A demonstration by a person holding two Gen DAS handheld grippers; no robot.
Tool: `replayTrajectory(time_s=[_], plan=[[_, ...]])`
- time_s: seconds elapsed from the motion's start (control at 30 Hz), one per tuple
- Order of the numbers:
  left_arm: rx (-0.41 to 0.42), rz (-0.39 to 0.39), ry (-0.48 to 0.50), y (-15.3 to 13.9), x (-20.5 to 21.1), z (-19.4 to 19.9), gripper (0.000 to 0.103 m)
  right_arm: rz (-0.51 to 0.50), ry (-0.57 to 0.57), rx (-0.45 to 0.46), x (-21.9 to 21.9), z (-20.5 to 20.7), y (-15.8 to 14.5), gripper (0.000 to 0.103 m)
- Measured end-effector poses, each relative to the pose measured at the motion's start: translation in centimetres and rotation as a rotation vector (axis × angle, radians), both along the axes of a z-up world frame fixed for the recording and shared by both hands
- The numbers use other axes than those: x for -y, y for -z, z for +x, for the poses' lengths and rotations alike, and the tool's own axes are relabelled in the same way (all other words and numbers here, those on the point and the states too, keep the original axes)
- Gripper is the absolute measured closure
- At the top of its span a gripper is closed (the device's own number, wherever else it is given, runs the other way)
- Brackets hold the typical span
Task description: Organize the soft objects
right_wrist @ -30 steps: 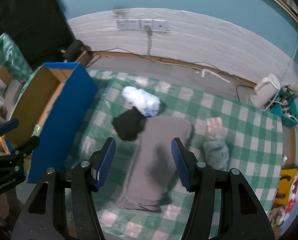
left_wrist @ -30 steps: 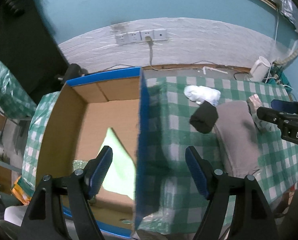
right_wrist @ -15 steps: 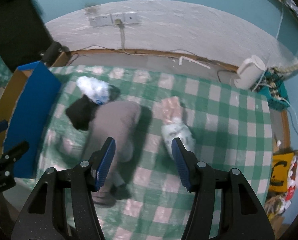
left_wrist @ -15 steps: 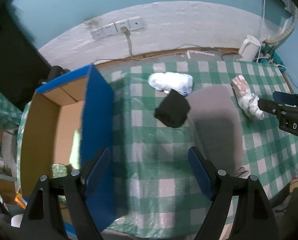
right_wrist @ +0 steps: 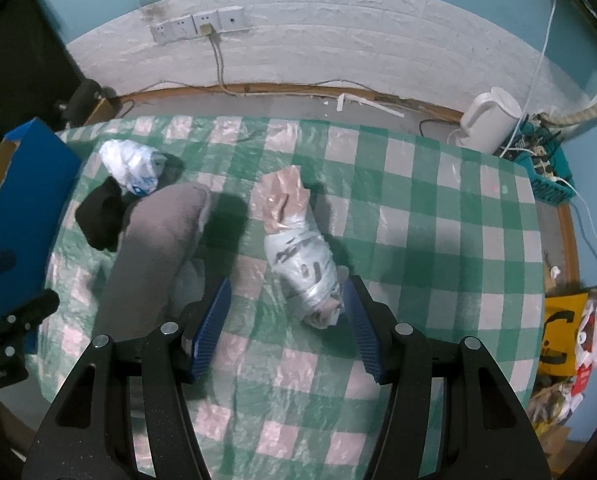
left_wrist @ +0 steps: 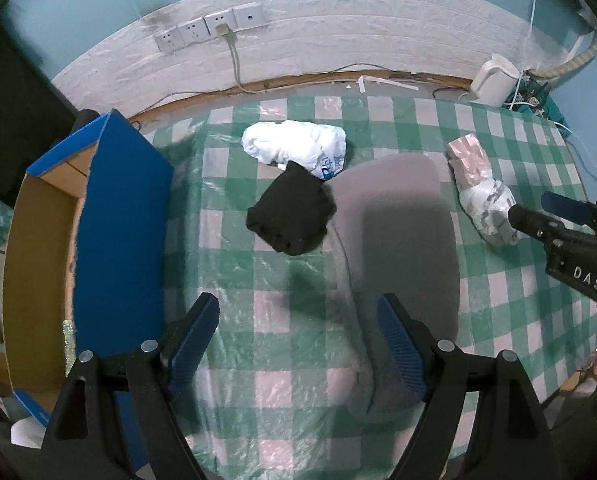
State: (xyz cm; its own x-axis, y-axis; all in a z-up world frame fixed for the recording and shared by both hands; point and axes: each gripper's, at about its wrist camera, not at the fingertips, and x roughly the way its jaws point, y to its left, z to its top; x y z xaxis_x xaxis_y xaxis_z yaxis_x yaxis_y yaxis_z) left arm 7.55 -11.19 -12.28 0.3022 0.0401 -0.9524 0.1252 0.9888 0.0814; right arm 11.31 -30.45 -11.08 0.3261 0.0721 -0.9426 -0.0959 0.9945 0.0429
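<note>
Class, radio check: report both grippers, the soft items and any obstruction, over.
Left gripper open, empty, above cloth. Right gripper open, straddling the wrapped bundle. Grey pillow, black cloth, white bag on table. Nothing blocking.

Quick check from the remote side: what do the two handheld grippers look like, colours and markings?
Both the left gripper and right gripper have matte black angular frames with silver rivets and blue ribbed jaws. The right gripper's body shows white "DAS" lettering in the left wrist view.

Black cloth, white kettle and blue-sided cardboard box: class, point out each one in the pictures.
Black cloth (left_wrist: 292, 216), left wrist view, middle of the bundle.
White kettle (right_wrist: 488, 122), right wrist view, its body.
Blue-sided cardboard box (left_wrist: 118, 216), left wrist view, blue outer wall.
</note>
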Motion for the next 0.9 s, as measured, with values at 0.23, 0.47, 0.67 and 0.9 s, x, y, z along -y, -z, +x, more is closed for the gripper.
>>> replayTrajectory(time_s=[0.23, 0.47, 0.67, 0.9], plan=[[-0.035, 0.010, -0.002, 1.6, 1.0, 0.7, 0.020, -0.018, -0.013, -0.027, 0.6, 0.9, 2.2, 0.045], [-0.049, -0.009, -0.008, 2.0, 1.4, 1.4, 0.019, -0.026, -0.020, -0.048, 0.3, 2.2, 3.9, 0.045], [-0.052, 0.001, 0.003, 2.5, 1.9, 1.9, 0.016, -0.054, -0.031, -0.078, 0.0, 2.7, 5.7, 0.045], [-0.048, 0.013, 0.014, 2.6, 2.6, 2.3, 0.016, -0.099, -0.071, -0.085, -0.7, 2.4, 6.1, 0.062]])
